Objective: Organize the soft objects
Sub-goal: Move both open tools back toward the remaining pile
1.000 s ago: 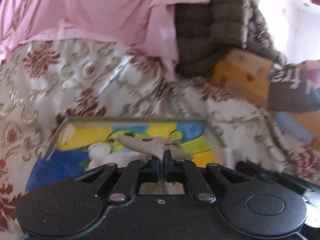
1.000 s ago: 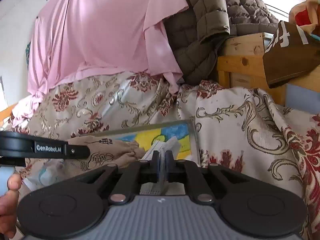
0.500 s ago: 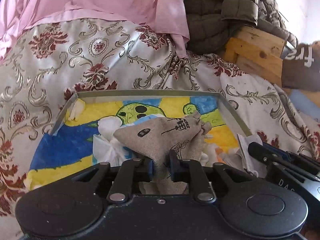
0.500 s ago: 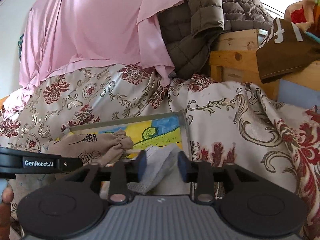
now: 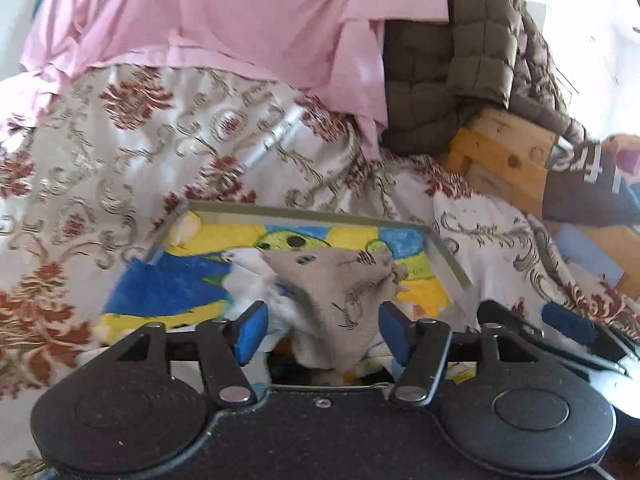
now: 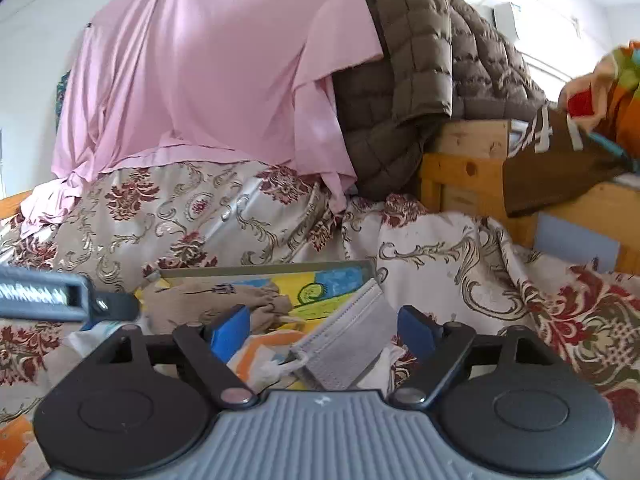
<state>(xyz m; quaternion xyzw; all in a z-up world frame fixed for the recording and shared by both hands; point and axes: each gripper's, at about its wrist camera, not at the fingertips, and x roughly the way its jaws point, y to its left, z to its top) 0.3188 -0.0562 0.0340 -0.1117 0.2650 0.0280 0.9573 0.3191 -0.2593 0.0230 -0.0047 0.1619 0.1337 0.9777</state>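
Note:
A shallow tray (image 5: pixel 304 213) with a blue, yellow and green drawing on its floor lies on the patterned bedspread. A beige cloth pouch with black print (image 5: pixel 340 292) lies in it over white soft items (image 5: pixel 256 284). My left gripper (image 5: pixel 322 330) is open around the pouch, pads apart from it. In the right wrist view the tray (image 6: pixel 264 270) and pouch (image 6: pixel 224 300) show ahead. My right gripper (image 6: pixel 324 330) is open; a grey face mask (image 6: pixel 344 344) lies between its fingers, leaning on the tray's right edge. The left gripper (image 6: pixel 60 292) shows at the left.
A floral bedspread (image 6: pixel 460 264) covers the bed. A pink sheet (image 6: pixel 208 80) and a brown quilted jacket (image 6: pixel 404 96) hang behind. A wooden frame (image 6: pixel 464 172) with a brown bag (image 6: pixel 560 160) stands at the right. The right gripper shows in the left wrist view (image 5: pixel 560 340).
Both grippers have opened. The left let go of the beige pouch, the right let go of the grey mask; both items now rest at the tray.

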